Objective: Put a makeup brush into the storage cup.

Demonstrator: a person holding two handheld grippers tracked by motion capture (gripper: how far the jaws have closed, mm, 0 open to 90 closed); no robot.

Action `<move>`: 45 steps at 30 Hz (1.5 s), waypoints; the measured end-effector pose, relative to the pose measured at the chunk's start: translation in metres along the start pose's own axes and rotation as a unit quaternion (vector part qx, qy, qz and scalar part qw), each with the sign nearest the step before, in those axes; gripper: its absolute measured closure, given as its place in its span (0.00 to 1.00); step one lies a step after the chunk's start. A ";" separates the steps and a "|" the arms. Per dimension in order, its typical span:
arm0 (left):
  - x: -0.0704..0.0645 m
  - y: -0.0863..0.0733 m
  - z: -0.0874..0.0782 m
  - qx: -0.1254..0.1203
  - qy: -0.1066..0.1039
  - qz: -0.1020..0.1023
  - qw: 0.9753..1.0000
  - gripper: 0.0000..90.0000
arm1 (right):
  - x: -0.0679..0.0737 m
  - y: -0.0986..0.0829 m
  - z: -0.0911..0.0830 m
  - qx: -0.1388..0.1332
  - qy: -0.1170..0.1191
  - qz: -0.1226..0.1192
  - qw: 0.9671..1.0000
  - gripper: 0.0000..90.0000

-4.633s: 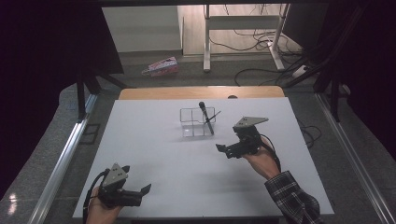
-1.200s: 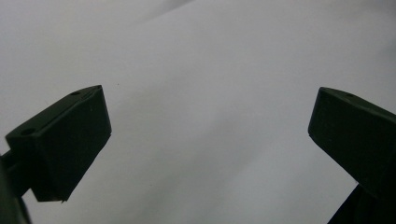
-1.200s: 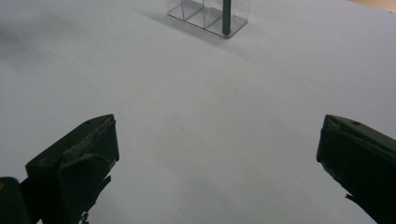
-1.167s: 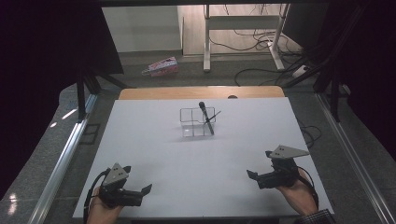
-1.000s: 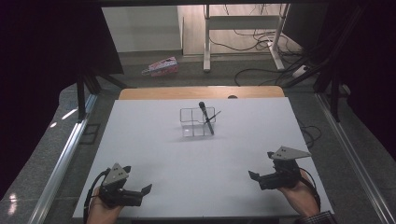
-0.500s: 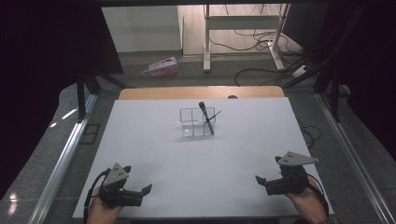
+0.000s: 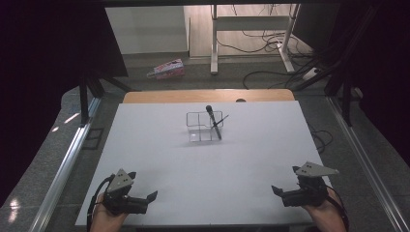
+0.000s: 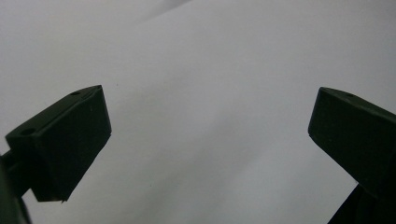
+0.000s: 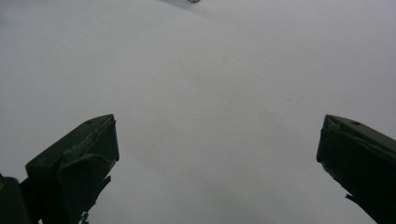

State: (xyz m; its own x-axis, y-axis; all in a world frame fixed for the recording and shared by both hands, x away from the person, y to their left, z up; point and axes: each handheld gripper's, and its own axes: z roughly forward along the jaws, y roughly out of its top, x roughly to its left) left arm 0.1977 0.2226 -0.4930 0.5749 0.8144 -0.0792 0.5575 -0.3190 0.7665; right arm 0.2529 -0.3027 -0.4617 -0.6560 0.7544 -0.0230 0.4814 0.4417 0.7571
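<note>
A clear box-shaped holder stands in the middle of the white table top, with a black marker and a thin pen leaning in its right compartment. My left gripper rests near the front left corner, open and with nothing in it; its jaws stand wide apart over bare white surface. Near the front right corner my right gripper is also open and holds nothing, its jaws spread over the table. Both grippers are far from the holder.
A wooden strip runs along the table's far edge. Metal rails flank the table on both sides. On the floor beyond lie a pink packet, desk legs and cables.
My right gripper has drawn back from beside the holder to the front right corner and settled lower. The left gripper has stayed in place.
</note>
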 end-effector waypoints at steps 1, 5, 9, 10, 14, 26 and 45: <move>0.000 0.000 0.000 0.000 0.000 0.000 1.000 0.00 | -0.001 -0.001 -0.001 0.001 -0.001 0.001 1.000 0.00; 0.000 0.000 0.000 0.001 0.000 0.001 1.000 0.00 | -0.002 -0.005 -0.005 0.003 -0.005 0.006 1.000 0.00; 0.000 0.000 0.000 0.000 0.000 0.000 1.000 0.00 | -0.002 -0.007 -0.007 0.006 -0.009 0.004 1.000 0.00; 0.000 0.000 0.000 0.000 0.000 0.000 1.000 0.00 | -0.002 -0.008 -0.008 0.006 -0.011 0.003 1.000 0.00; 0.000 0.000 0.000 0.000 0.000 0.001 1.000 0.00 | -0.003 -0.010 -0.010 0.007 -0.017 0.006 1.000 0.00; 0.000 0.001 0.001 0.001 0.001 0.002 1.000 0.00 | -0.007 -0.019 -0.018 0.014 -0.030 0.016 0.999 0.00; 0.000 0.001 0.002 0.003 0.004 0.002 1.000 0.00 | -0.011 -0.026 -0.023 0.026 -0.046 0.031 0.998 0.00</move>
